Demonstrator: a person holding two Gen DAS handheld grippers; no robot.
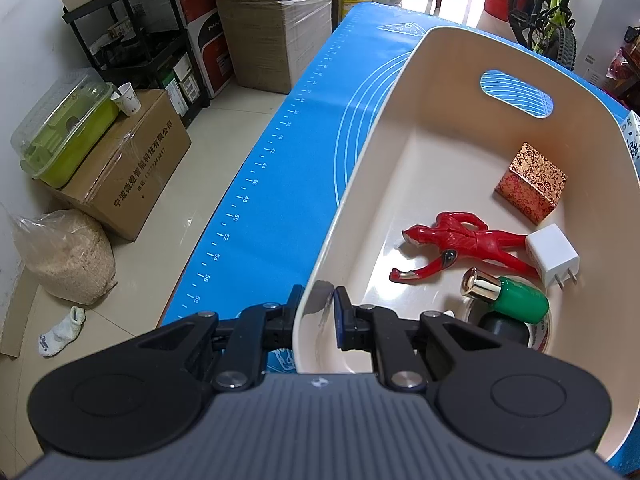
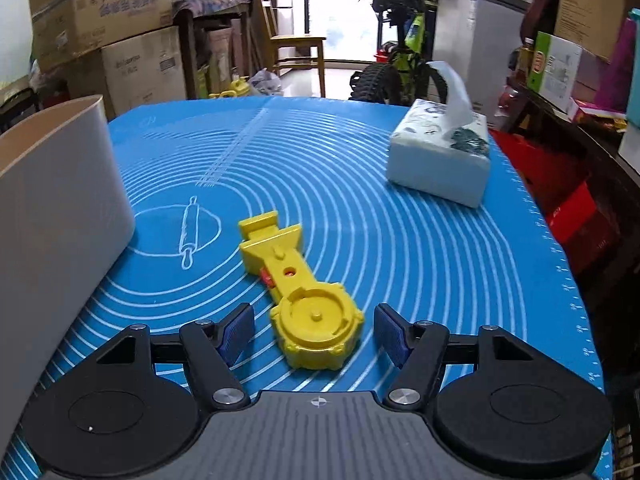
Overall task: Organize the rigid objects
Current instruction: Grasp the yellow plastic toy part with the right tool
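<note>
A cream plastic bin stands on the blue mat. My left gripper is shut on its near wall, one finger outside and one inside. In the bin lie a red action figure, a white charger plug, a red patterned box and a green bottle with a gold cap resting on a tape roll. A yellow toy launcher lies flat on the mat. My right gripper is open low over it, its pads on either side of the round end without touching.
The bin's outer wall rises to the left of the yellow toy. A tissue pack sits at the mat's far right. The table's left edge drops to a floor with cardboard boxes. A bicycle stands beyond the far edge.
</note>
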